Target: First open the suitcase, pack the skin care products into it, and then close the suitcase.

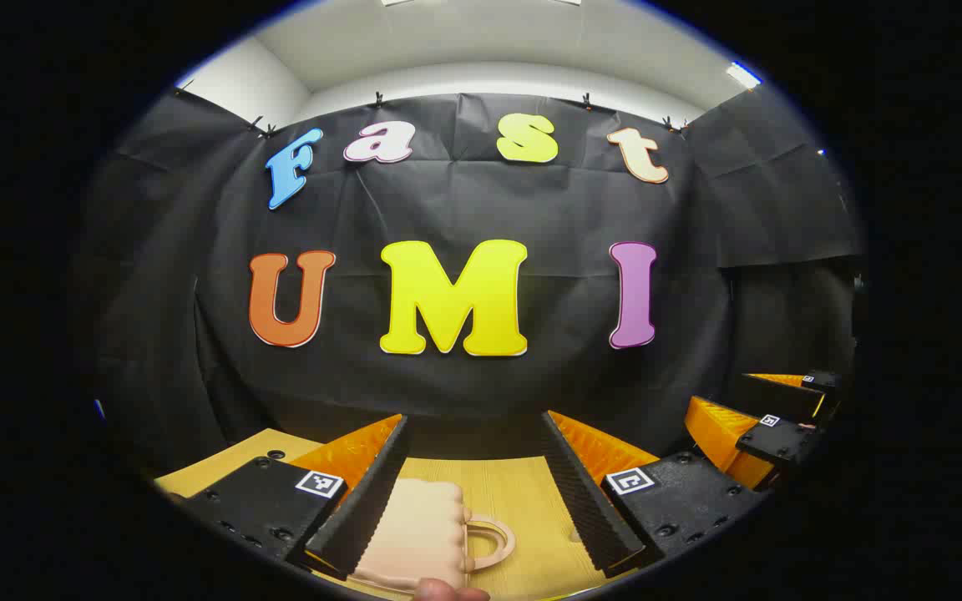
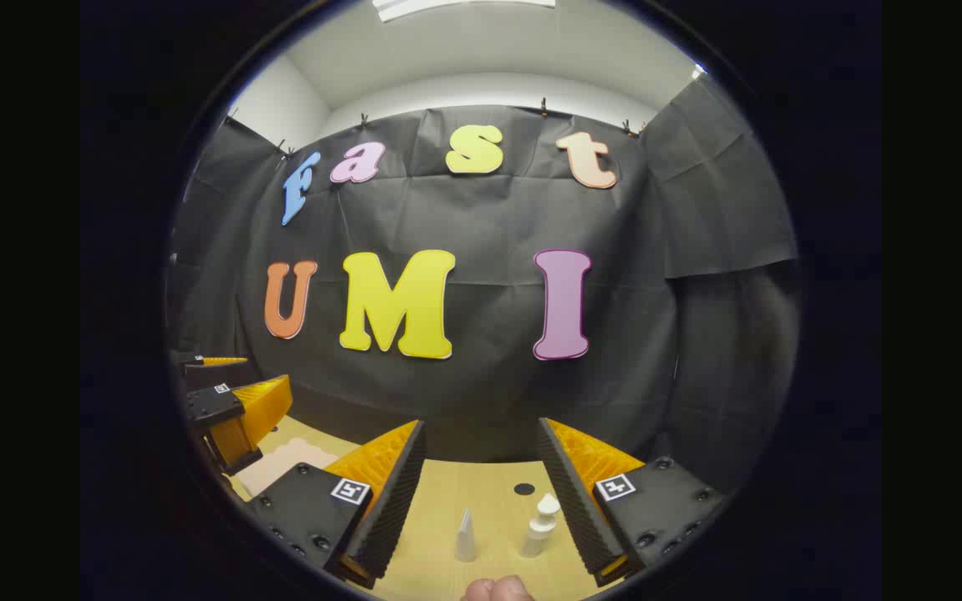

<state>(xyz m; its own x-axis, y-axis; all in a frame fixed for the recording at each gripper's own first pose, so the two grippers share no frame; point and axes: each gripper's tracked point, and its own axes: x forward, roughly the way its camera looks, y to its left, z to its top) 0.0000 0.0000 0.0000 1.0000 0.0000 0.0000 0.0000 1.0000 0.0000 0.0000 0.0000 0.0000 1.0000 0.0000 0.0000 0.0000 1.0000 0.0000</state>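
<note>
Suitcase shut on the table, two skin care pieces standing apart from it

Suitcase (image 1: 418,534): your pale pink, ribbed case lies closed on the wooden table (image 1: 523,501), looped handle pointing right, seen in the left gripper view between the spread fingers of your left gripper (image 1: 477,492). Those fingers stand wide and touch nothing. What the case holds cannot be told, since its lid is down.

In the right gripper view, your right gripper (image 2: 481,492) is also wide apart and holds nothing. Between its fingers, on the bare wood, stand a small white cone-shaped tube (image 2: 465,536) and, just beside it to the right, a white pump bottle (image 2: 539,526), both upright and not touching. A dark round hole (image 2: 524,489) sits in the tabletop behind them. The case's pink corner shows far left in that view, under your other gripper.

Black cloth (image 2: 481,392) hangs behind the table, with white wall and ceiling above it.
</note>
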